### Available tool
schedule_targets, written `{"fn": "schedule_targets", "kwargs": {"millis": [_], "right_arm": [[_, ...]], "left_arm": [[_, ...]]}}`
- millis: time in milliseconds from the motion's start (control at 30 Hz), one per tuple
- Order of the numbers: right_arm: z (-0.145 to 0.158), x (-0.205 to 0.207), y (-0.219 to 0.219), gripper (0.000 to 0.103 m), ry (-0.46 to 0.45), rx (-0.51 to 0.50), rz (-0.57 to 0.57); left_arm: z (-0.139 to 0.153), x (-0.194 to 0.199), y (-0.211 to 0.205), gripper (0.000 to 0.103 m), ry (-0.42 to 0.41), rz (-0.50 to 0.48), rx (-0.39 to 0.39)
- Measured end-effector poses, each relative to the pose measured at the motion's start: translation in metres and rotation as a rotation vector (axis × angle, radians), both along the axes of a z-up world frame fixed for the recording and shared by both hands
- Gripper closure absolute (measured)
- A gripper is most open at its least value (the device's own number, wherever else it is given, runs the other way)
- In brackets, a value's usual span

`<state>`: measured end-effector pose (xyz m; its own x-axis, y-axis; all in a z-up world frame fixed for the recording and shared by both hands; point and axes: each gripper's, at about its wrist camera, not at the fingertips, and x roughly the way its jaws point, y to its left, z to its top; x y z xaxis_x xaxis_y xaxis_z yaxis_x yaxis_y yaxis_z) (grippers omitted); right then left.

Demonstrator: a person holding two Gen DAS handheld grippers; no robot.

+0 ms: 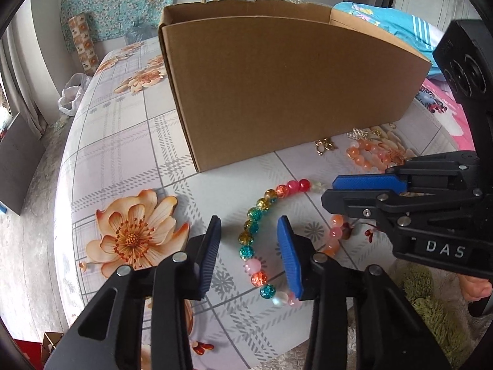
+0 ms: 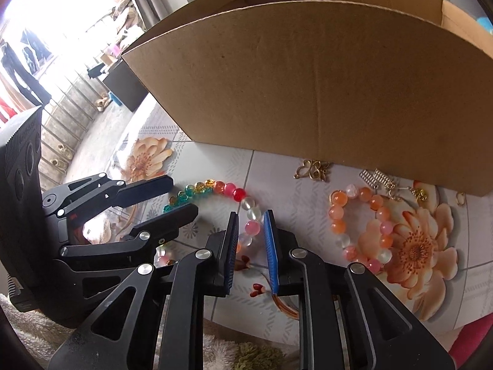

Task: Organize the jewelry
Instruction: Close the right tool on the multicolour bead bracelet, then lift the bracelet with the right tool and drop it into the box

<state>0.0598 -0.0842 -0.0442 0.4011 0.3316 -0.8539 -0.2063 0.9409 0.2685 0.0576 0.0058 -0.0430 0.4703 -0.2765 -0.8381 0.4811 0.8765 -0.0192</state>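
A multicolour bead bracelet (image 1: pixel 261 205) (image 2: pixel 238 192) lies on the flower-print tablecloth in front of a cardboard box (image 1: pixel 277 92) (image 2: pixel 339 92). My left gripper (image 1: pixel 249 223) (image 2: pixel 181 195) straddles the bracelet's teal and yellow side. Its jaws stand apart, and gaps show between the pads and the beads. My right gripper (image 2: pixel 252 214) (image 1: pixel 328 189) straddles the pink and clear beads on the opposite side. Its jaws are narrow but clear of the beads. An orange and pink bracelet (image 2: pixel 339 225) (image 1: pixel 360 154) lies to the right.
Gold charms (image 2: pixel 312 169) (image 1: pixel 325 146) and silver spring clips (image 2: pixel 377 178) lie against the foot of the box. The table's edge (image 1: pixel 71 185) drops off at the left. Green fuzzy fabric (image 1: pixel 431 308) and a person's fingers (image 1: pixel 474 286) are near the front edge.
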Motion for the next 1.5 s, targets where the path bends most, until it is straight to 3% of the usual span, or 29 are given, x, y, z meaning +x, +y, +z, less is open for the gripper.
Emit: {"fn": "schedule_targets", "kwargs": {"millis": [300, 400, 467, 667, 867, 1200, 1367, 1500], "right_arm": [[-0.002, 0.004, 0.014, 0.092, -0.023, -0.036, 0.003], [-0.005, 0.001, 0.014, 0.094, -0.036, -0.048, 0.013], [-0.005, 0.002, 0.013, 0.095, -0.041, -0.041, 0.013], [-0.004, -0.004, 0.005, 0.095, -0.039, 0.04, 0.001], [0.022, -0.023, -0.007, 0.095, -0.114, 0.099, 0.014], [0.11, -0.037, -0.031, 0.095, -0.367, 0.152, 0.032], [0.15, -0.01, -0.051, 0.095, -0.463, 0.166, 0.043], [0.152, 0.04, -0.048, 0.095, -0.416, 0.171, 0.055]], "left_arm": [[-0.001, 0.007, -0.003, 0.067, -0.02, -0.006, 0.03], [-0.001, 0.005, -0.005, 0.078, -0.035, -0.021, 0.029], [0.0, 0.005, -0.007, 0.094, -0.043, -0.026, 0.025], [0.015, 0.001, -0.001, 0.094, -0.058, -0.003, -0.04], [0.063, -0.02, 0.009, 0.094, -0.141, 0.007, -0.111], [0.173, -0.028, -0.003, 0.094, -0.351, -0.079, -0.229], [0.217, -0.002, -0.018, 0.094, -0.481, -0.117, -0.228], [0.216, 0.034, -0.031, 0.094, -0.476, -0.116, -0.197]]}}
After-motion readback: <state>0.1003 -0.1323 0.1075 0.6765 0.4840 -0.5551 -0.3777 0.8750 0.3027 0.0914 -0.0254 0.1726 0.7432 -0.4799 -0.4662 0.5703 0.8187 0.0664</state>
